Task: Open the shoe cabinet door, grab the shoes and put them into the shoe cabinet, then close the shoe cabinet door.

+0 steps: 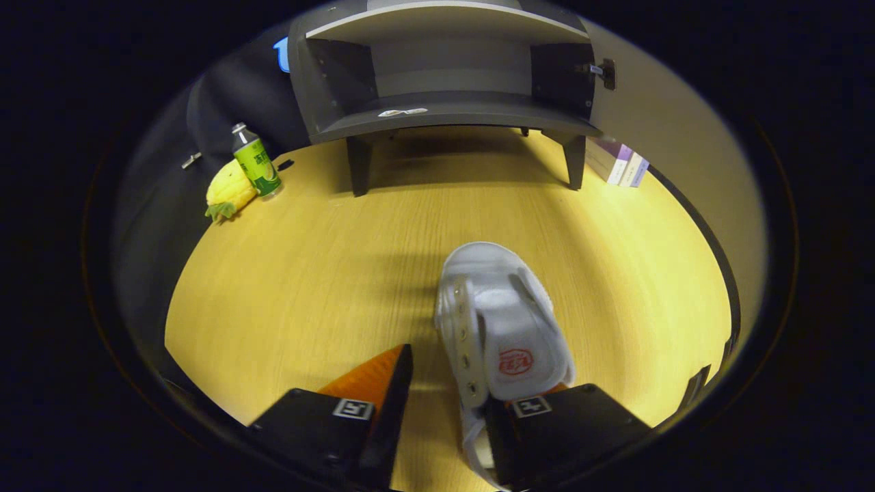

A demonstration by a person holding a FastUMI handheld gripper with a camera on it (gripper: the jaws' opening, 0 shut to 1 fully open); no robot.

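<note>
The gripper [448, 403] is open beside a white shoe [499, 321]. Beyond stand the open shoe cabinet [444, 113], bottle [256, 160] and toy pineapple [229, 191].

white shoe [502, 321] with red logo on tongue, dark grey shoe cabinet [444, 75], yellow wood-grain table [307, 273], green bottle [256, 162], yellow pineapple toy [229, 191], purple books [618, 162]

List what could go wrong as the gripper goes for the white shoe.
1. The gripper is open, and the white shoe lies against one finger rather than centred between them; closing now may pinch only its side and let it twist or slip.
2. The shoe cabinet stands open well beyond the fingers, so a weak hold could drop the shoe on the wooden table.
</note>
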